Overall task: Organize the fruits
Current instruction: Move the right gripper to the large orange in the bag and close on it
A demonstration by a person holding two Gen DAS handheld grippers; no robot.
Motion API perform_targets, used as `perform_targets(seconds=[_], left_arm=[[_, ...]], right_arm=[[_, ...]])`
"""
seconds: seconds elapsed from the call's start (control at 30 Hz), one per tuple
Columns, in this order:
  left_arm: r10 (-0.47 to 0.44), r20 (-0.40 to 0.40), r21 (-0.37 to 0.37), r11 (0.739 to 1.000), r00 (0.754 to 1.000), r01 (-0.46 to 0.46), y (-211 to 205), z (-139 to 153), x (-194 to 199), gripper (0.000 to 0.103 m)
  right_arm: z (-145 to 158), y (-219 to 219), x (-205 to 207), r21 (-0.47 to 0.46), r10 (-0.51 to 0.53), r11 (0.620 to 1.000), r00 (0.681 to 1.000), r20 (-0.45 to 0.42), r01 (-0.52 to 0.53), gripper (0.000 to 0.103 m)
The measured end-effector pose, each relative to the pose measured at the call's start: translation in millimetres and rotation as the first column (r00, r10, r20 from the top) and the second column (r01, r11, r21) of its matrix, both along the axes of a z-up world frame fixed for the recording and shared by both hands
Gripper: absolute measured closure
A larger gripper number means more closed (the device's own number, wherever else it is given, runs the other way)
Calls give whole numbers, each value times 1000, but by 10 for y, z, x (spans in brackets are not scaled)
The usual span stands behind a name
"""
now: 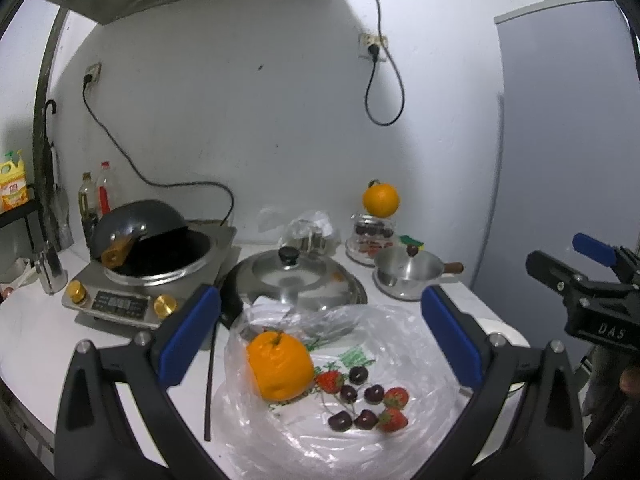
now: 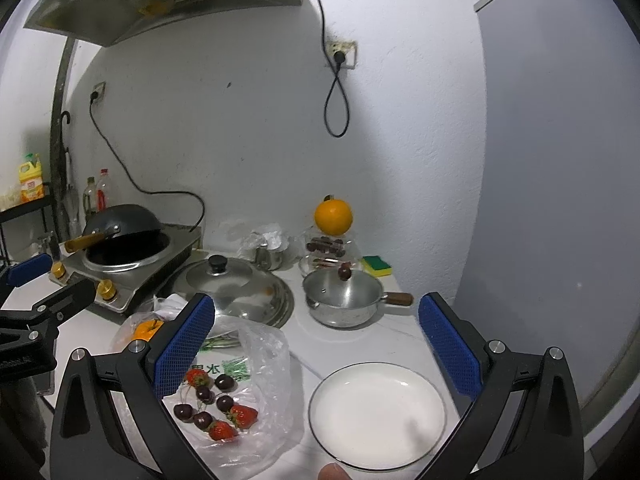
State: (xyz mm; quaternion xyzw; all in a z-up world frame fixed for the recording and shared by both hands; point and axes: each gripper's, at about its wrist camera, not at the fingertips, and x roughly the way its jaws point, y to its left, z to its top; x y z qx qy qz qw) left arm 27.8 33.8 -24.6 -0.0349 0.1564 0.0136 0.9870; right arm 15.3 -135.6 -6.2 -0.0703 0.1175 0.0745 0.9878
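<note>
Early in the sorting, by the look of it: white plate (image 2: 376,416) bare, loose fruit not yet lifted off the clear plastic bag (image 1: 360,436) spread on the bench (image 2: 384,336). Left tongs (image 1: 320,344) spread wide and empty, poised over the bag; right tongs (image 2: 316,354) equally wide and empty, hovering between bag and plate. Next move probably calls for closing gently on one piece and carrying it across to the plate. On the bag: a dimpled orange (image 1: 279,366) with stem, dark glossy cherries (image 1: 357,375) on thin stalks, red strawberries (image 1: 396,397), all soft, easily bruised. Another orange (image 1: 381,199) perched atop a glass jar at the back.
</note>
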Motion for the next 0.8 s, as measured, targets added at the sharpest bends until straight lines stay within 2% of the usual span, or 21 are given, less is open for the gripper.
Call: perform_targets(seconds=[0.23,0.47,0.8], left_arm=[[56,-74,-21,998,996,-58,264,-272,108,1],[108,-129,-46,992,986,-115,566,-531,184,1],[142,-190,-74,985,972,-158,897,-802,277,1]], right_arm=[[-268,277,313,-25,98,995,990,-104,-101,0],[-550,696,616,-39,184,980,960,-209,-197,0],[-878,1102,897,-69,246,957,917,-315,-280,0]])
